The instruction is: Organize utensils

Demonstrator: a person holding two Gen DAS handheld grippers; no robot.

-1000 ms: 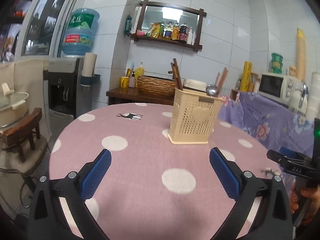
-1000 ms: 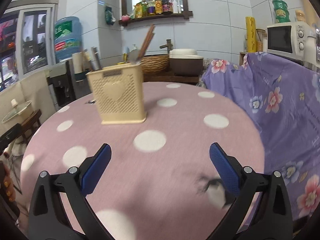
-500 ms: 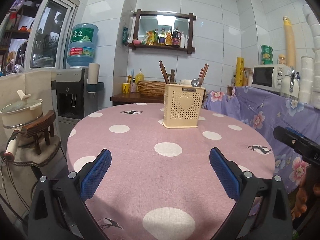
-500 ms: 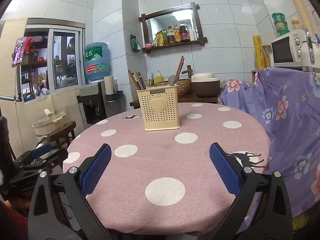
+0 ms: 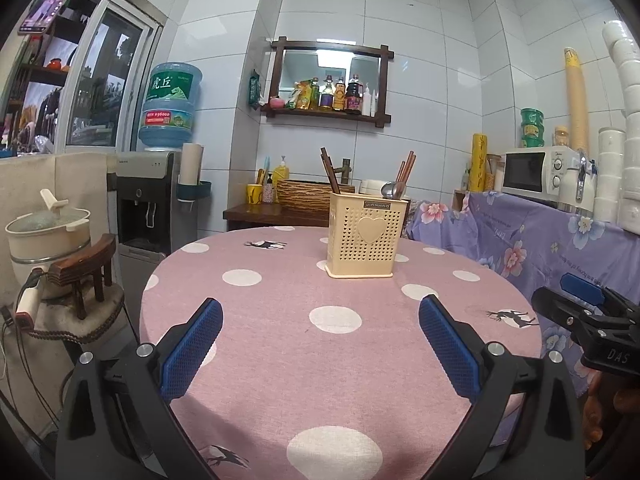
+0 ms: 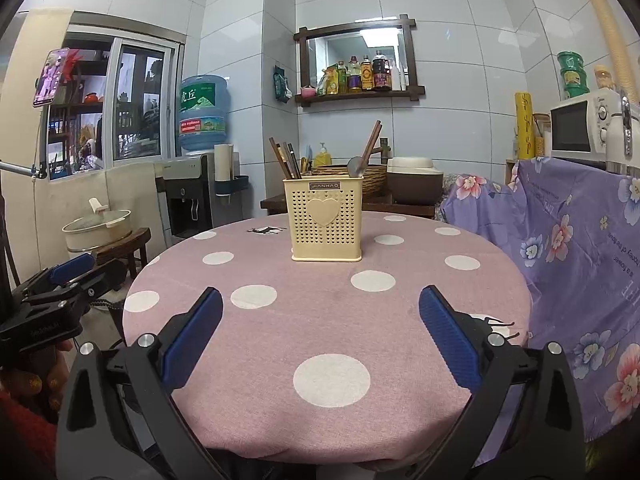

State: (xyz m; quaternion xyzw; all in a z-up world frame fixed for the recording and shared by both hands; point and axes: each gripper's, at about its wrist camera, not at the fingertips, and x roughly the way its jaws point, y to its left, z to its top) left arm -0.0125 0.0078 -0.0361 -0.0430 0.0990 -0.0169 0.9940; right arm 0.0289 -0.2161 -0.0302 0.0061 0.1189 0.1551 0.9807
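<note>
A cream perforated utensil holder (image 5: 365, 236) with a heart on its front stands upright near the far side of the round pink polka-dot table (image 5: 280, 344). It holds dark chopsticks (image 5: 330, 174), brown chopsticks (image 5: 406, 168) and a metal spoon (image 5: 392, 191). It also shows in the right wrist view (image 6: 326, 222). My left gripper (image 5: 320, 340) is open and empty over the table's near edge. My right gripper (image 6: 320, 332) is open and empty, also at the near edge, well short of the holder. Each gripper shows at the other view's edge.
A purple floral cloth (image 6: 560, 240) covers a counter at the right with a microwave (image 5: 536, 178). A water dispenser (image 5: 148, 196), a pot (image 5: 44, 236) and a small wooden stool (image 5: 84, 272) stand at the left. A wicker basket (image 5: 308, 194) sits on a side table behind.
Both grippers have pulled back from the holder toward the table's near edge and levelled out. The holder now looks smaller and farther. Both stayed open and empty.
</note>
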